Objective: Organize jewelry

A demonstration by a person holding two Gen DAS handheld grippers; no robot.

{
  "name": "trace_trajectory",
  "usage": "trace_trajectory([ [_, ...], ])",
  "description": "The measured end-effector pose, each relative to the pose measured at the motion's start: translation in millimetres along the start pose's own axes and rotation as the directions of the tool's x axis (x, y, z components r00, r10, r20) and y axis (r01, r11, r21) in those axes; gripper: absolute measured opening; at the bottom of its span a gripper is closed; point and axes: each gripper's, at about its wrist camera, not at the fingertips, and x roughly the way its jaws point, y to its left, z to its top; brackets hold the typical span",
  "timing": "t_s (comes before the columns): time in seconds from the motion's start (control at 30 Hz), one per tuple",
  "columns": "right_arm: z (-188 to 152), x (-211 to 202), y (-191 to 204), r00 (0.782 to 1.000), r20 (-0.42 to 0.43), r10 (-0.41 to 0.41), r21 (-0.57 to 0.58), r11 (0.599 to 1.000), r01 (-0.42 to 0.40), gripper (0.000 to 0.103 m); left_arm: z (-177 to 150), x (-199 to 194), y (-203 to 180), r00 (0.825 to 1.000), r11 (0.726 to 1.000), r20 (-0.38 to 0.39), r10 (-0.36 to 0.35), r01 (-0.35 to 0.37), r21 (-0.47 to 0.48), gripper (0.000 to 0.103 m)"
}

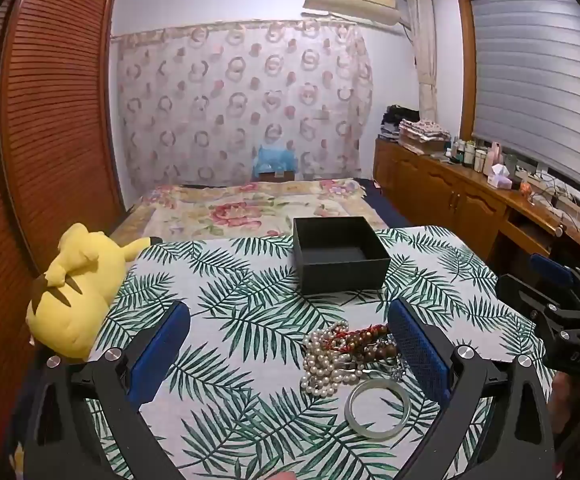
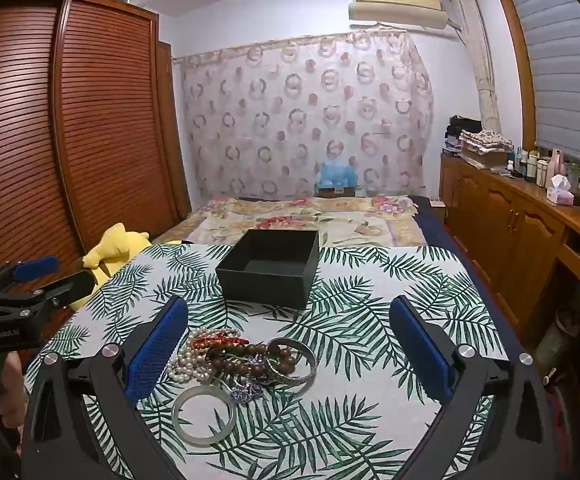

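Two sets of tongs, left tongs and right tongs, spread wide, gripping nothing. One jewelry pile of pearls, wooden beads and bangles, heaped on the leaf-print desk; pale jade bangle just beside it. Open black box farther back, apart from the pile.

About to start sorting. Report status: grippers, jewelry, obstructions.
Left gripper open, right gripper open, both empty. Jewelry pile on table; black box behind it, open, empty. Nothing between.
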Motion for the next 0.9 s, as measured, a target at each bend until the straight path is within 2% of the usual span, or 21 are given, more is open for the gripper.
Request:
trace_trajectory([
  [0.9, 0.4, -1.3, 1.2, 1.000, 0.004, -0.003, -0.006, 1.000, 0.003, 0.101, 3.7, -1.9, -1.3, 1.000, 1.000, 0.005, 0.000, 0.000, 0.000, 0.096],
])
